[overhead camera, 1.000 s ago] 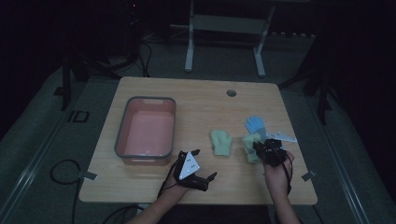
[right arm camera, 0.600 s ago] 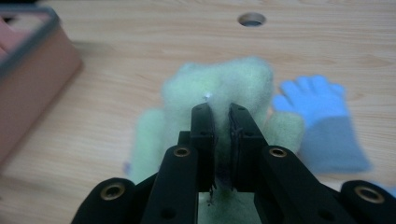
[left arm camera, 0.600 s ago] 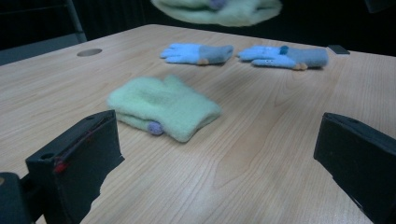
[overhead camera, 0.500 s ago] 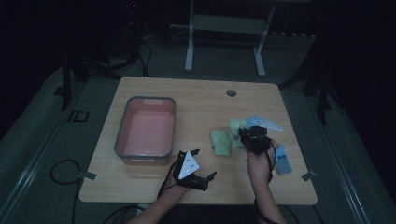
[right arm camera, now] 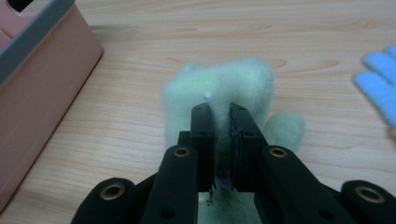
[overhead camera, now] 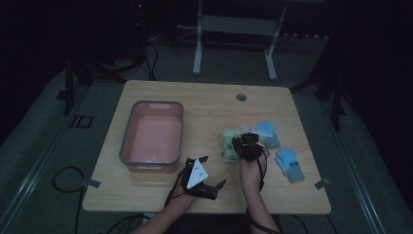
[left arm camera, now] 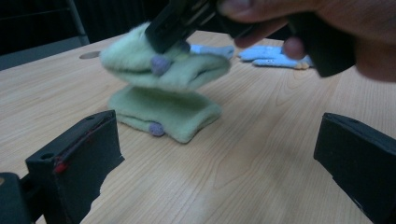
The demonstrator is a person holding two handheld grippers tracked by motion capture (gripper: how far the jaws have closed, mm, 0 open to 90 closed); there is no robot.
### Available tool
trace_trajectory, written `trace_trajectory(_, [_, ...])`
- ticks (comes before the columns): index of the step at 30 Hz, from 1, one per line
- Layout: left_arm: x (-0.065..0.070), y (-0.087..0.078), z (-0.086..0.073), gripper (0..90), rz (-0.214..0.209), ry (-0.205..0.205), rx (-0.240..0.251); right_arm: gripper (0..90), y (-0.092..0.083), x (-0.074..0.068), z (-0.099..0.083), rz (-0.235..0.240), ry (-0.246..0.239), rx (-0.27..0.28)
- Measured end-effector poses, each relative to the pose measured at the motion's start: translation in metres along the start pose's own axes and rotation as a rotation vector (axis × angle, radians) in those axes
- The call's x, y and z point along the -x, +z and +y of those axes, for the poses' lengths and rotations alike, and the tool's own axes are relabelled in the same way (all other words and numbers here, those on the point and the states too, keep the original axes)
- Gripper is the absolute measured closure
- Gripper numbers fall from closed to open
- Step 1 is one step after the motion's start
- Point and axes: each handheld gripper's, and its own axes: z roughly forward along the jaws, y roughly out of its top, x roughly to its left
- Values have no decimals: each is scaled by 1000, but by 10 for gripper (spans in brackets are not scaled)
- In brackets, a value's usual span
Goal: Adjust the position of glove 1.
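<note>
Right gripper view: fuzzy pale-green glove (right arm camera: 219, 88), folded, purple-dotted, clenched in right hand-held gripper (right arm camera: 219, 116).

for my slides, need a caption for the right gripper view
Right gripper shut on a fuzzy pale green glove above the wooden table, beside a pink plastic bin.

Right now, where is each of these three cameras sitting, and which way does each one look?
High view: above the person's side, looking forward and down on the table; both forearms show, with the left gripper and right gripper.
Left gripper view: rides the left gripper, looking level across the table past its open jaws.
Right gripper view: rides the right gripper, looking down its jaws toward the pink bin.
Shared: every view shows the green mitten clamped by the right gripper.
</note>
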Motion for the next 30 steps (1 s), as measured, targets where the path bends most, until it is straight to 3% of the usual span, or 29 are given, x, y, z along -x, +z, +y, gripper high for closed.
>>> trace_trajectory(8, [0, 0, 0, 7, 1, 5, -2, 816, 16, -1, -10, -19, 35, -30])
trace_trajectory(16, [2, 1, 0, 7, 6, 16, -9, 789, 29, 0, -21, -31, 7, -65])
trace_trajectory(23, [0, 0, 0, 7, -21, 8, -2, 734, 25, 0, -20, -15, -12, -68])
trace_trajectory(30, [0, 1, 0, 7, -12, 3, -9, 641, 9, 6, -9, 4, -85, -72])
